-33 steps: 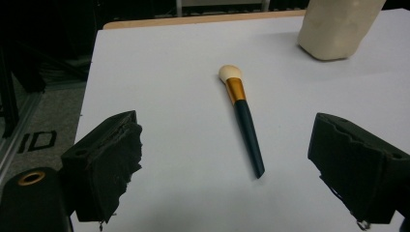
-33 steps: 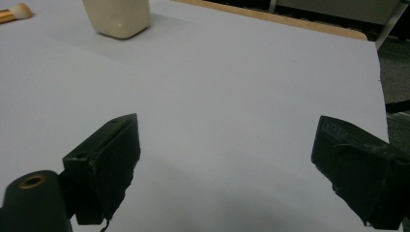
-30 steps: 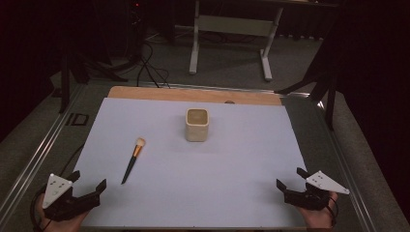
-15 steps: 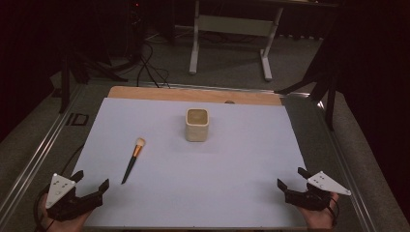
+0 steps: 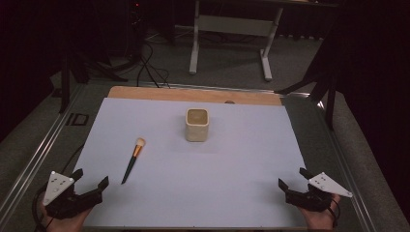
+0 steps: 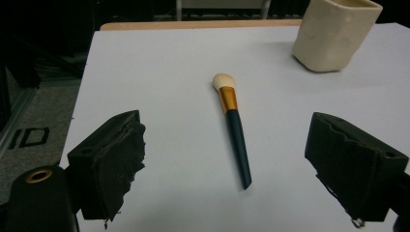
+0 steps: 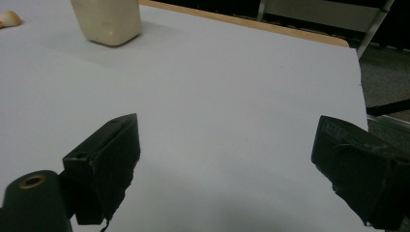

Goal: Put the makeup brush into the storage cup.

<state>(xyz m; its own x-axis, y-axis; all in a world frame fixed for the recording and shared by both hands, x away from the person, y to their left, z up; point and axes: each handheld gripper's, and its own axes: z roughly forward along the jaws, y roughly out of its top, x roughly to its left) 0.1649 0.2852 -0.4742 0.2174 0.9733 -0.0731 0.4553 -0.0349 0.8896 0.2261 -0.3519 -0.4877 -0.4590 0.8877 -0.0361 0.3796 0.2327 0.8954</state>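
— Two hand-held grippers sat at the near edge of the surface (image 5: 241, 193); how was the left hand-held gripper (image 5: 92, 180)?
— Jaws wide apart, gripping nothing. The brush (image 5: 133, 160) lay flat just ahead of it, bristles pointing away, handle end nearest its jaws.
— And farther right?
— The cream cup (image 5: 197, 124) stood upright beyond the brush, well apart from both. The right hand-held gripper (image 5: 293, 179) also gaped, empty, over bare white sheet.
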